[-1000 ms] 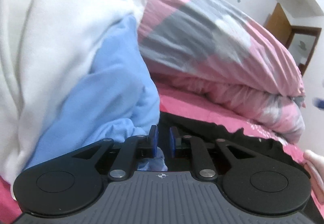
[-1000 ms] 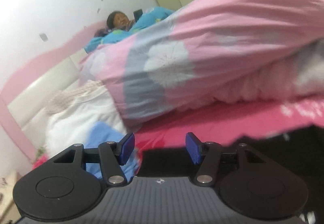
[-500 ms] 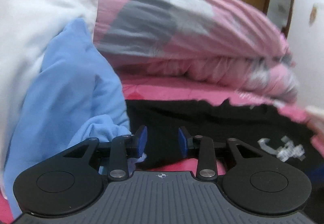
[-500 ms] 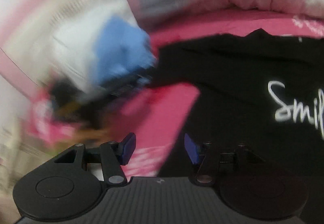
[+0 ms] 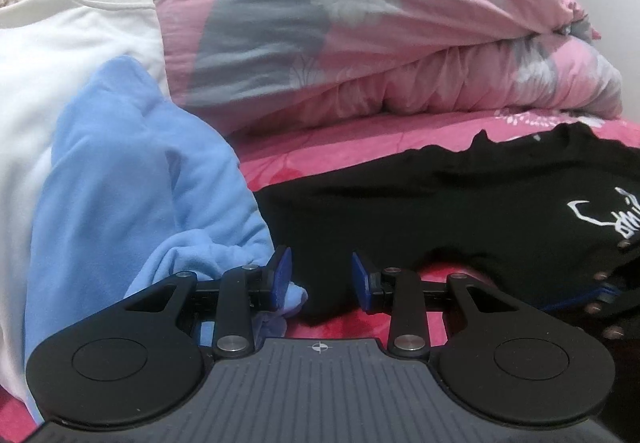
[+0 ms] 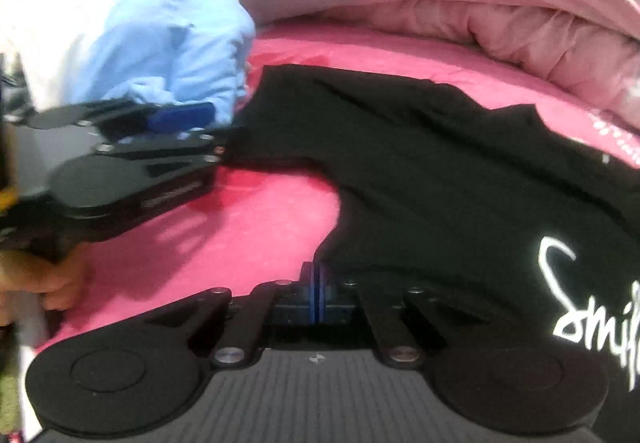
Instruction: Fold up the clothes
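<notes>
We can read white handwritten lettering on the black T-shirt (image 6: pixel 440 163): in the right wrist view it starts "Smil" and then runs off the picture's right edge. In the left wrist view the same white script sits at the far right of the shirt (image 5: pixel 440 203), too skewed for us to spell out. The left gripper's (image 6: pixel 192 131) side carries a small printed mark, too blurred to read

Left gripper (image 5: pixel 320 279) parted around black shirt's (image 5: pixel 440 215) sleeve, seemingly untouched.
</notes>
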A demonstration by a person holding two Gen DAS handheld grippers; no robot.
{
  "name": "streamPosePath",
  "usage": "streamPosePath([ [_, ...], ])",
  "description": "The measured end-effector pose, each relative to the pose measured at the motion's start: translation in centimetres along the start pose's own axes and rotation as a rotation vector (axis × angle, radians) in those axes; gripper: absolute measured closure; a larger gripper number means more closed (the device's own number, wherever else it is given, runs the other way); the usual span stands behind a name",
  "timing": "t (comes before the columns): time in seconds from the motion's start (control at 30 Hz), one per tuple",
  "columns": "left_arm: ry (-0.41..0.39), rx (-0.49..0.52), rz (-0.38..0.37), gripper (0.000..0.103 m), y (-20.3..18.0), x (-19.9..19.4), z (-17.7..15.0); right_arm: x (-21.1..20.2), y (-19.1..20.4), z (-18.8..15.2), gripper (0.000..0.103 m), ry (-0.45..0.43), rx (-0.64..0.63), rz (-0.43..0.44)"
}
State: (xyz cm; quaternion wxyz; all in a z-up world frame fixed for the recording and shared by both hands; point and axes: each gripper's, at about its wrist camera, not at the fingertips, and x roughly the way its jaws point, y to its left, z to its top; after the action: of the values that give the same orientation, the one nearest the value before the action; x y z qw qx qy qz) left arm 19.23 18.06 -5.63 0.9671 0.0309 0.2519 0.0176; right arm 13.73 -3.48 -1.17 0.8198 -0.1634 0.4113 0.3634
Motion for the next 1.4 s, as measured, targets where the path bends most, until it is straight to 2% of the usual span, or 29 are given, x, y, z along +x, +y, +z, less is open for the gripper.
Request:
streamPosePath([
  [0.2,0.003,0.014,0.004,0.07,-0.2,0.1,-0.1,0.2,0.4,-1.1,0.098,-0.009,-0.054,0.049],
  [0.23,0.003,0.014,0.004,0.07,-0.1,0.0,-0.1,-0.2,0.0,-0.8,0.091,-0.019,-0.043,0.068],
  [0.27,0.003,0.015,0.006,0.07,-0.2,0.1,-0.1,-0.8,-0.5,-0.5,0.068,-0.028,-0.031,0.087],
  [0.33,0.004,0.02,0.009,0.07,-0.3,0.1,-0.1,-2.2,-1.6,0.0,0.042,-0.074,-0.015,0.124],
  [0.37,0.005,0.024,0.012,0.07,-0.3,0.1,-0.1,-3.1,-2.2,0.3,0.041,-0.113,-0.011,0.143],
  [0.5,0.007,0.036,0.022,0.07,-0.6,0.1,-0.1,-5.7,-6.8,2.5,0.041,-0.227,0.099,0.212],
  [0.6,0.007,0.04,0.025,0.07,-0.7,0.1,-0.2,-4.1,-12.0,5.7,0.041,-0.25,0.208,0.126],
  [0.63,0.007,0.04,0.025,0.07,-0.7,0.1,-0.1,-3.5,-13.8,6.7,0.045,-0.256,0.244,0.097],
  [0.77,0.01,0.038,0.022,0.07,-0.7,0.1,-0.2,2.7,-20.2,11.0,0.059,-0.16,0.414,0.018],
  [0.8,0.01,0.038,0.02,0.07,-0.7,0.1,-0.2,4.0,-21.2,11.8,0.059,-0.138,0.447,0.007],
  [0.93,0.011,0.036,0.018,0.07,-0.7,0.1,-0.2,8.0,-22.9,13.5,0.062,-0.051,0.528,-0.053],
  [1.03,0.01,0.036,0.018,0.07,-0.7,0.2,-0.2,9.3,-23.1,13.6,0.065,-0.039,0.538,-0.049],
  [1.1,0.01,0.037,0.019,0.07,-0.7,0.2,-0.3,10.0,-22.9,13.8,0.079,-0.036,0.525,-0.05],
  [1.13,0.01,0.037,0.02,0.07,-0.7,0.2,-0.3,10.4,-22.9,13.9,0.093,-0.03,0.518,-0.053],
  [1.17,0.01,0.038,0.02,0.07,-0.7,0.2,-0.3,10.6,-22.9,14.0,0.096,-0.036,0.51,-0.061],
  [1.4,0.014,0.05,0.03,0.07,-1.0,0.3,-0.3,10.5,-23.1,14.3,0.098,-0.124,0.508,-0.106],
])
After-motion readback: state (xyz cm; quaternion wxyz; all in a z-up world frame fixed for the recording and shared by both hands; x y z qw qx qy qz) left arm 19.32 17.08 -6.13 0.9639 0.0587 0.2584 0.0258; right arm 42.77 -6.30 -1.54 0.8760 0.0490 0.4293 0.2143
